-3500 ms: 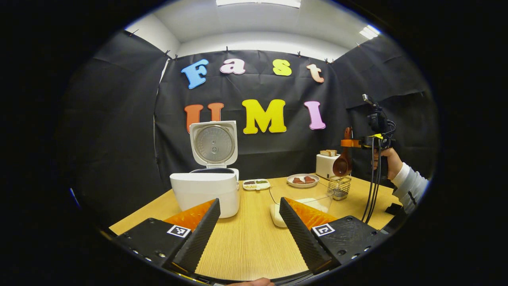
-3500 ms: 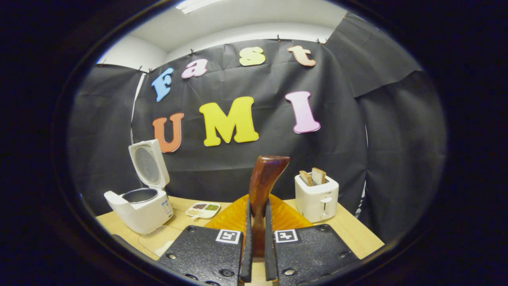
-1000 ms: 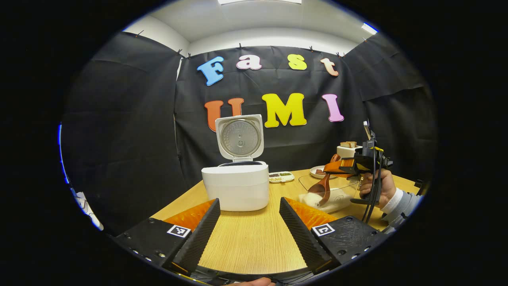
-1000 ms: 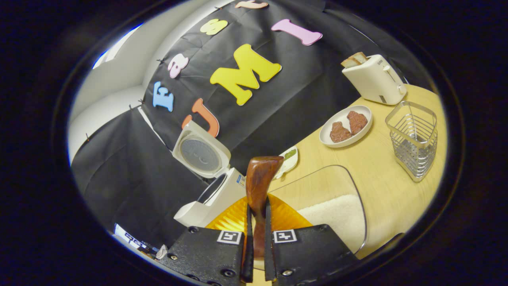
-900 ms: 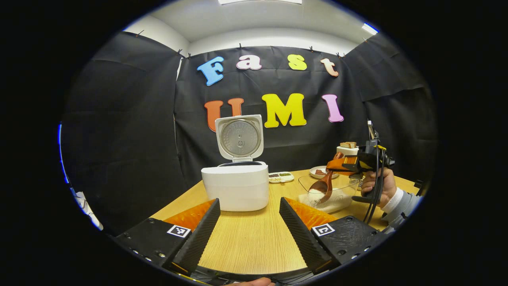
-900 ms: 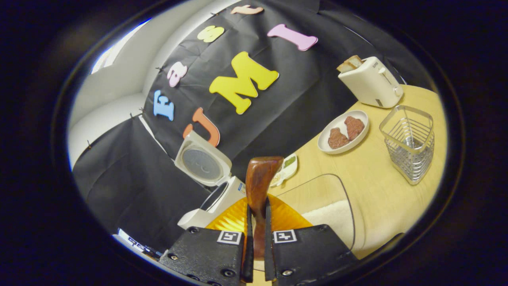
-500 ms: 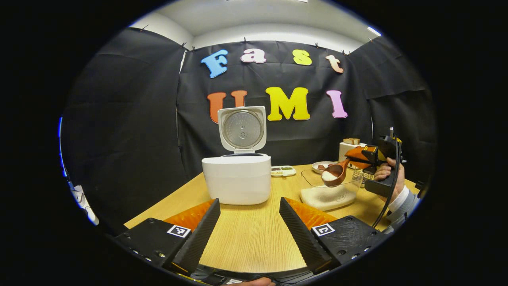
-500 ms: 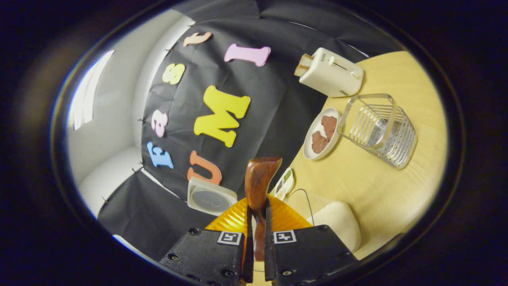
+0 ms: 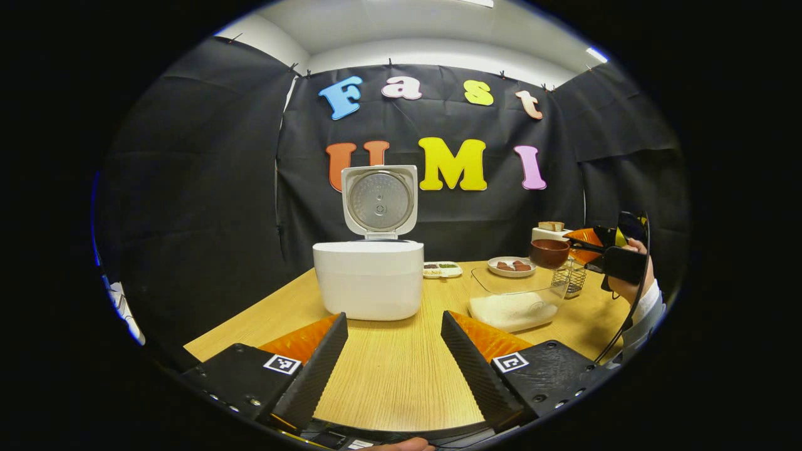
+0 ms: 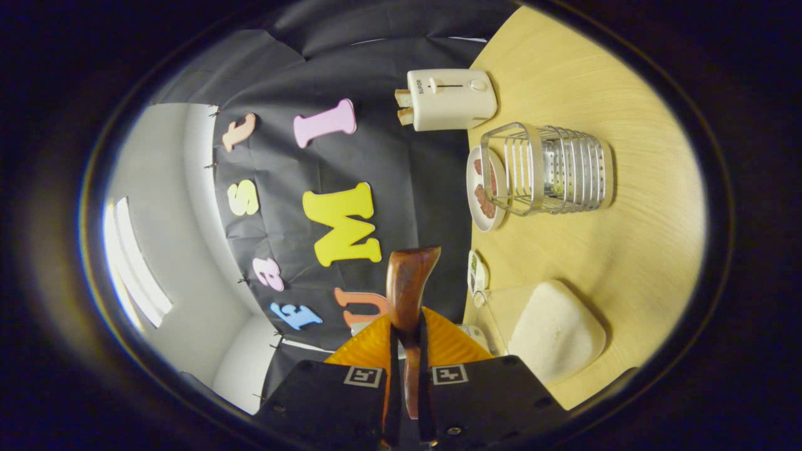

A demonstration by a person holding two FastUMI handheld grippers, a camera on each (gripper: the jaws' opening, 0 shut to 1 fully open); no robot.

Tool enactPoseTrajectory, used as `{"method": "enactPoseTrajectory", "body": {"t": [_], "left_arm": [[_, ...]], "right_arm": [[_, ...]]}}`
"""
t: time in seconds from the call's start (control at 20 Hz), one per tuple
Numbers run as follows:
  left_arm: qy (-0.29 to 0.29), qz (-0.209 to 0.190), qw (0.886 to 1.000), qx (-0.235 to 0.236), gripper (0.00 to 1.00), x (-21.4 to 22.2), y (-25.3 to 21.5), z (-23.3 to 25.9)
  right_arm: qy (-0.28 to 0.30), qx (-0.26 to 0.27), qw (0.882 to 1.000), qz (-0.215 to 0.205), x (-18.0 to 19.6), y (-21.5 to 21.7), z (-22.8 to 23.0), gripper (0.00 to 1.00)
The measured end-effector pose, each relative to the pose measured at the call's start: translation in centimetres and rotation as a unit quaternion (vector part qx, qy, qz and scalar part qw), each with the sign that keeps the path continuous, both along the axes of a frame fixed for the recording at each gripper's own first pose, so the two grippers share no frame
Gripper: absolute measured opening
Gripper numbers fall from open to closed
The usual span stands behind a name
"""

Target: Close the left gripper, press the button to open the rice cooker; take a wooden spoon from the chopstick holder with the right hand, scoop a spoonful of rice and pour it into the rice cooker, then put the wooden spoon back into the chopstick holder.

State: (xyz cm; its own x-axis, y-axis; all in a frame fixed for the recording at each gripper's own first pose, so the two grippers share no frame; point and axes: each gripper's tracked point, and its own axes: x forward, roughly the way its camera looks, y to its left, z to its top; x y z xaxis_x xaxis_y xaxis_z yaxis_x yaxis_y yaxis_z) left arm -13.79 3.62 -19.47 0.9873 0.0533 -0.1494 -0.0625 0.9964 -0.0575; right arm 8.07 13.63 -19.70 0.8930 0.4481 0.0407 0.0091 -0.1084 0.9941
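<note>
Above the rice container [image 9: 515,299]: right gripper [image 10: 407,401] clamped on wooden spoon [image 10: 407,294].
Left gripper [image 9: 393,369] jaws wide apart, holding nothing.

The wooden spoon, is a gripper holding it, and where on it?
Yes. The right gripper is shut on the wooden spoon, its fingers pinching the handle. The left gripper is open and holds nothing.

White rice cooker [image 9: 368,288] lid up, wooden spoon [image 9: 549,253] level above rice container [image 9: 515,304]
</note>
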Motion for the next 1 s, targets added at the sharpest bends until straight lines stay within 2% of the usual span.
{"method": "enactPoseTrajectory", "body": {"t": [0.3,0.6,0.8,1.0], "left_arm": [[0.006,-0.011,1.0,-0.004,0.95,-0.6,0.2,-0.7],[0.008,0.016,1.0,-0.006,0.95,-2.2,3.2,-1.1],[0.008,0.043,0.999,-0.008,0.96,-2.8,5.7,-1.2],[-0.003,0.048,0.999,-0.014,0.95,-3.3,6.5,-0.7]], "right_arm": [[0.01,-0.021,1.0,0.015,1.5,4.4,1.2,0.15],[0.001,-0.059,0.996,0.065,5.7,12.4,4.9,0.16],[-0.017,-0.133,0.987,0.087,8.9,17.6,7.5,0.16],[-0.044,-0.237,0.965,0.105,12.0,23.6,8.9,0.16]]}}
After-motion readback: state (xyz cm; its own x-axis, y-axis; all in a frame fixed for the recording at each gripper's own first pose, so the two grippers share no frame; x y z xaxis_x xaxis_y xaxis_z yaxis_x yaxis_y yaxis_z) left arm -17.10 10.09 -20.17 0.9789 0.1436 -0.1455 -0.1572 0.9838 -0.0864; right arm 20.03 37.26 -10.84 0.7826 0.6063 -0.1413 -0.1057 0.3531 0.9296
